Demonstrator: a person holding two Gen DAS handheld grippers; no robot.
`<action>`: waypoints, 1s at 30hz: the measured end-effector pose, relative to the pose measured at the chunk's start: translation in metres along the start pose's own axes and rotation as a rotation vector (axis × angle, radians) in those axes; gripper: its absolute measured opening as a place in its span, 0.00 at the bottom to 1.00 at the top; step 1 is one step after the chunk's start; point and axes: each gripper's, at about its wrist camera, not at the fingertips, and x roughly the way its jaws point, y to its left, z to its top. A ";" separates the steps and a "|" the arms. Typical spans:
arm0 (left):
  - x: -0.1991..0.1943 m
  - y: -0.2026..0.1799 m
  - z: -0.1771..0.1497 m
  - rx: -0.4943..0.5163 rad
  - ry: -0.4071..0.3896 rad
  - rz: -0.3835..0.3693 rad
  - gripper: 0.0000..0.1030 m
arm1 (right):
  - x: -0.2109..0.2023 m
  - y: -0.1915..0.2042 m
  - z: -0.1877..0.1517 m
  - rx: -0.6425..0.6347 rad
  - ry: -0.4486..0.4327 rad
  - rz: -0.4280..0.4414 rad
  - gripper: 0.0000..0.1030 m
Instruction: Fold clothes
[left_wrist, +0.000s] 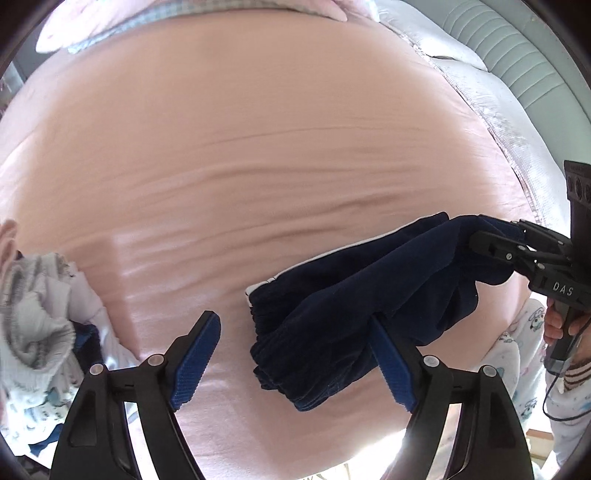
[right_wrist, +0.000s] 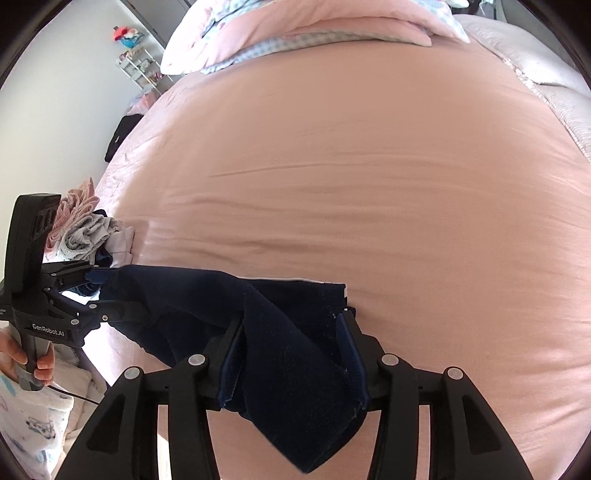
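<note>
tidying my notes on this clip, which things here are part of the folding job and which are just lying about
In the job:
- navy garment, lying across the pink bedspread
- left gripper, jaws wide, cloth at one finger
- right gripper, cloth between its fingers
- clothes pile, likely waiting its turn

Lying about:
- pillows
- white shelf rack
- grey blanket

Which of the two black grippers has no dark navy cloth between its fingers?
The left gripper: its blue pads stand wide open over bare pink sheet. The right gripper has the navy garment between its fingers.
</note>
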 end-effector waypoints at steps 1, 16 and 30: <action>-0.008 -0.001 0.000 0.011 -0.023 0.023 0.79 | -0.006 0.000 0.001 0.001 -0.009 -0.007 0.54; -0.052 -0.008 -0.022 -0.040 -0.178 0.138 0.79 | -0.082 0.024 -0.026 -0.039 -0.155 -0.098 0.62; -0.034 -0.012 -0.069 -0.213 -0.272 -0.140 0.85 | -0.061 0.007 -0.080 0.192 -0.135 -0.004 0.62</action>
